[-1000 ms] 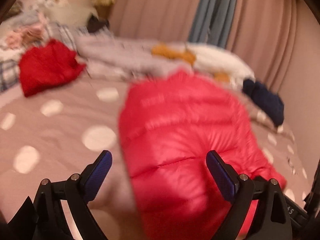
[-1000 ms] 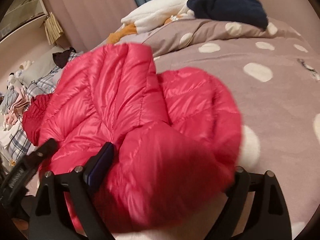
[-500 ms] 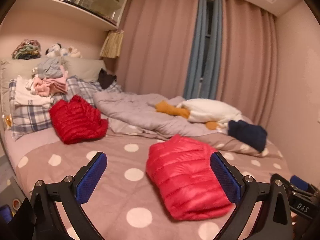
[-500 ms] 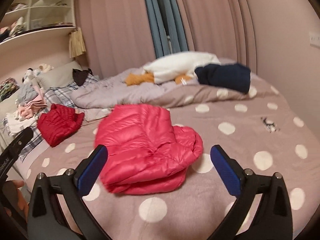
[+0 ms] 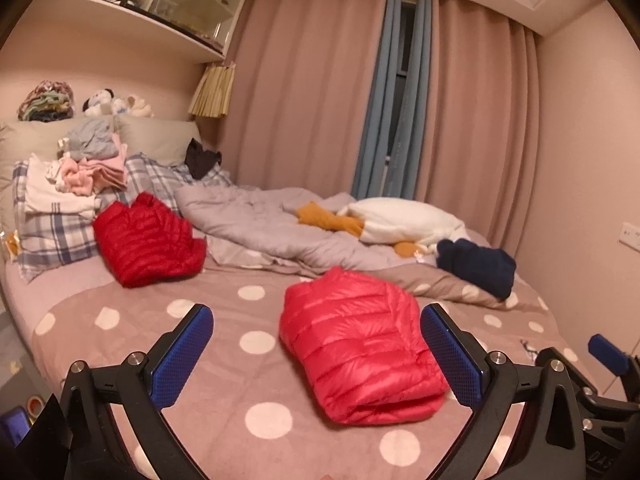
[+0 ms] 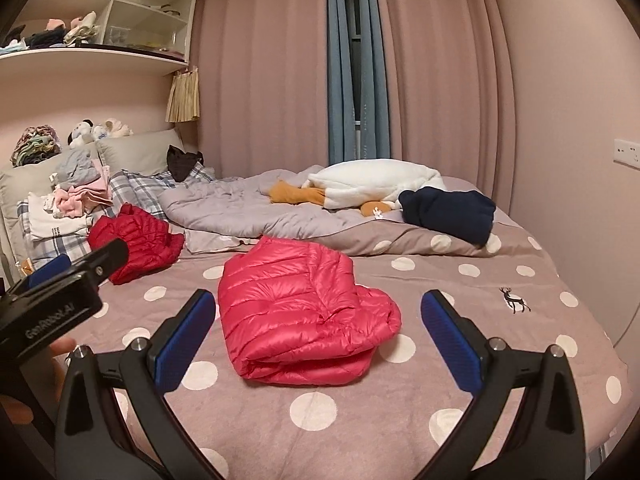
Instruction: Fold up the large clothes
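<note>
Item: pink down jacket (image 5: 360,344), folded, laid flat on the polka-dot bedspread (image 5: 248,392), near the foot. Left gripper (image 5: 318,354): jaws spread wide after just opening, nothing held. Right gripper (image 6: 318,346): likewise spread wide, just opened, empty. A folded red jacket (image 5: 146,240) is noted beside the pillows.

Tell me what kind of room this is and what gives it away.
Most likely a lived-in home bedroom. A bed with a polka-dot cover fills the room, pillows and soft toys sit at its head, and full-length curtains cover the window behind it.
</note>
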{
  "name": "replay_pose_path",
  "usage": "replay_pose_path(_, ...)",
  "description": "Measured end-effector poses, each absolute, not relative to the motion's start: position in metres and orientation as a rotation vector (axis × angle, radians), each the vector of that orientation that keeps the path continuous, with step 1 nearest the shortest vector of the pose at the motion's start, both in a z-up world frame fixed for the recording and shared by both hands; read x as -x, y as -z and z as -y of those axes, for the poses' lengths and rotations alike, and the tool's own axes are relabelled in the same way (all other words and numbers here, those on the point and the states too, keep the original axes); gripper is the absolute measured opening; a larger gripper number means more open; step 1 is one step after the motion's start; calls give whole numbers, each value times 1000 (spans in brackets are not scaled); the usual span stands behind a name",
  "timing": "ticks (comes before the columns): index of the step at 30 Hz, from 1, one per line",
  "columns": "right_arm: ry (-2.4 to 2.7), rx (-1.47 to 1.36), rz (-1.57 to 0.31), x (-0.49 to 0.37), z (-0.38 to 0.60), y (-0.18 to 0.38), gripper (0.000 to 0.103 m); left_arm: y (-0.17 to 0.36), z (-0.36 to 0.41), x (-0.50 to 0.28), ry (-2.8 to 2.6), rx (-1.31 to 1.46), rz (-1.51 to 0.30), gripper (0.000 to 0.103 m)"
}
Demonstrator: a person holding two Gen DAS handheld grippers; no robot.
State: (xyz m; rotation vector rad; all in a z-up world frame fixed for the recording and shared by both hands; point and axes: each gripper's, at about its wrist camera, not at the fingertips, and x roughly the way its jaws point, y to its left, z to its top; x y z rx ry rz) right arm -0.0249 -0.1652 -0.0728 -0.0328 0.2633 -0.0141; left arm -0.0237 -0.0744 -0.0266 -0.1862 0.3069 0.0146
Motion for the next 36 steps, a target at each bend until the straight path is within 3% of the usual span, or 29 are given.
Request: replay_pose_path(36,133,-51,-302,23,195,75,103,21,74,28,-34,207,-312,102)
